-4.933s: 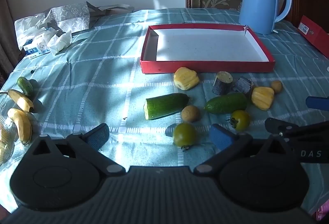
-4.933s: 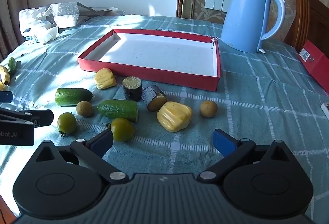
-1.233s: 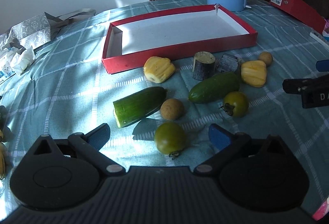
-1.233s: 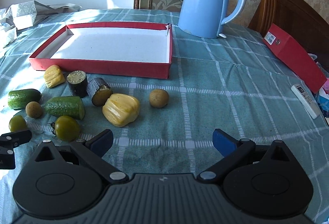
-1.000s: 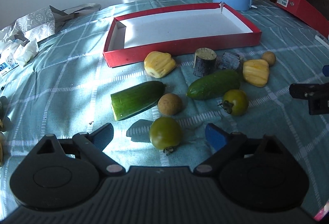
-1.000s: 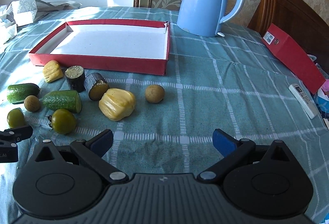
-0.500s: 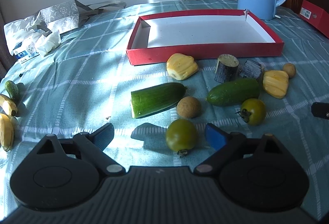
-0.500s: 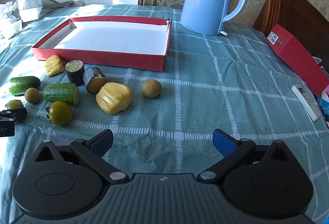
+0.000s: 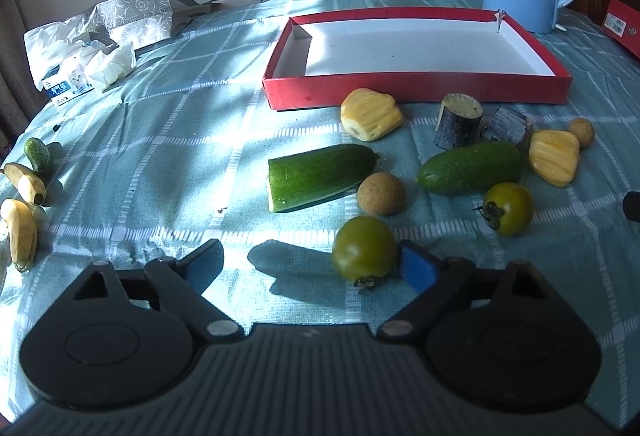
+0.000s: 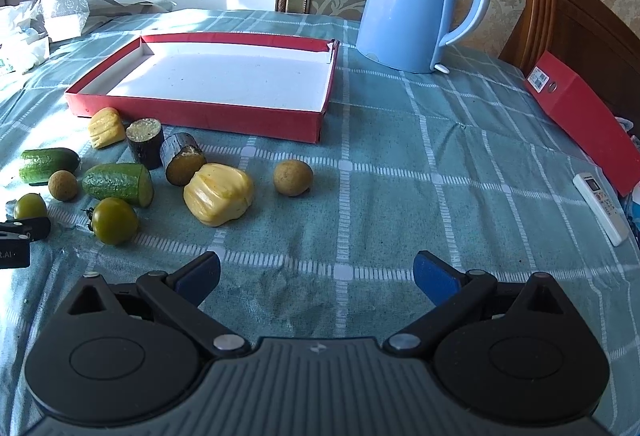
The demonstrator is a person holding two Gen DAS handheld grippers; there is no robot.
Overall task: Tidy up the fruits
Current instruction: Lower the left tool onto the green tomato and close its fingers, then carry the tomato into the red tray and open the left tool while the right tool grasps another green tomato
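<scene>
The left gripper (image 9: 308,266) is spread wide, a green tomato (image 9: 365,247) just beside its right fingertip. The right gripper (image 10: 316,274) is also wide, holding nothing.

Hard sunlight is striking your surface (image 9: 168,140) in dappled patches, coming from the left. It is blowing out the white floor of the red tray (image 9: 416,92) in both views. The green tomato (image 9: 364,248) is casting a long dark shadow leftward. Fisheye bending is curving the edges; focus is holding sharp throughout.
</scene>
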